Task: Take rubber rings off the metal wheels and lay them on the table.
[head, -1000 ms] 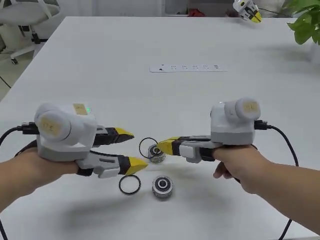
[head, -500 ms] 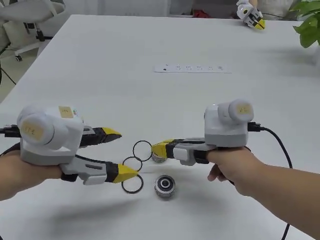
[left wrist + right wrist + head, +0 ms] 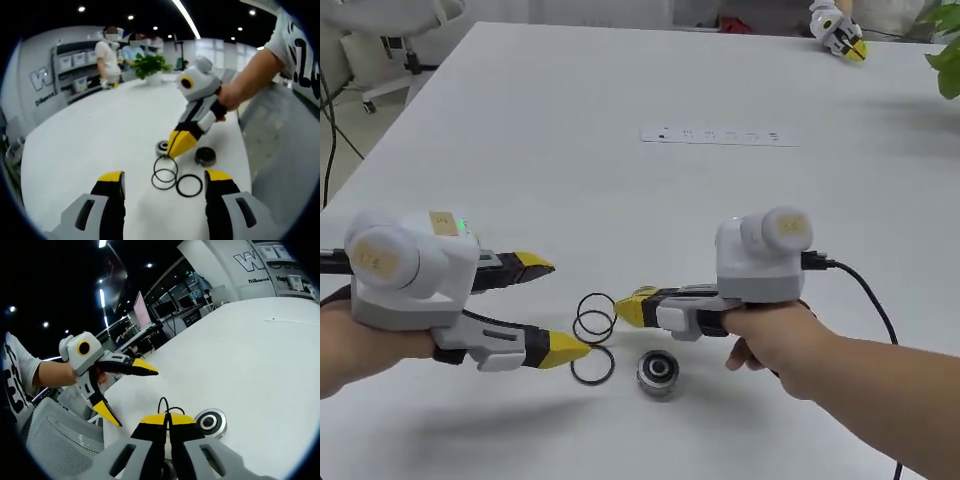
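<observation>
Three black rubber rings lie close together on the white table (image 3: 620, 180): one (image 3: 592, 365) nearest me, one (image 3: 592, 327) in the middle, and a third (image 3: 594, 304) at my right gripper's tip. My right gripper (image 3: 628, 308) is shut, and in the right gripper view a thin ring loop (image 3: 161, 405) sticks out from between its jaws (image 3: 167, 418). A metal wheel (image 3: 658, 370) stands just right of the rings. The left gripper view has a second wheel (image 3: 162, 147) behind the right gripper (image 3: 176, 146). My left gripper (image 3: 552, 306) is open, its jaws to the left of the rings.
A white power strip (image 3: 715, 135) lies flat at mid-table. Another gripper (image 3: 840, 30) rests at the far right corner beside a green plant (image 3: 950, 70). An office chair (image 3: 380, 20) stands off the far left edge. Two people (image 3: 120, 55) stand at the far end.
A third ring now lies on the table between the other two. My left gripper has drawn back to the left. The wheel at the right gripper's tip is now covered by that gripper.
</observation>
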The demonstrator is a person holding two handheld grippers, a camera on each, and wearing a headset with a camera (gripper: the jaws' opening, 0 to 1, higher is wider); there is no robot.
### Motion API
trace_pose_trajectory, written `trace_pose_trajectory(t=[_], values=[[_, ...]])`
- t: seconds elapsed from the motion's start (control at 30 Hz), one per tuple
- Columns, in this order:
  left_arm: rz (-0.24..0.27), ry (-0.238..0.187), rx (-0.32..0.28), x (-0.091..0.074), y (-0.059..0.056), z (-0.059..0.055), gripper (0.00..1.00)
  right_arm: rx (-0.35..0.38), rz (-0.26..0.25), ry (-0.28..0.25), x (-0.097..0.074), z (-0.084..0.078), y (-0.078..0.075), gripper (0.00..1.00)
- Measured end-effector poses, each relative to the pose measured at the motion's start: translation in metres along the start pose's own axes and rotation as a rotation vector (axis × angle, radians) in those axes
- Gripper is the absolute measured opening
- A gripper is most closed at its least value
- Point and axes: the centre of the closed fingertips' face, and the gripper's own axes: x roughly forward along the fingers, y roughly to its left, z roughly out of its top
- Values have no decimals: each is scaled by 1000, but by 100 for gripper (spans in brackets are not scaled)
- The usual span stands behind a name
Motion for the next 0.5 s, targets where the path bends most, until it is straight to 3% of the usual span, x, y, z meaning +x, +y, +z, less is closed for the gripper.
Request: trace_pose_trajectory(t=[0.5], values=[[4,9,-21,-3,0,-8,65,7,5,28,7,-8,-1,0]])
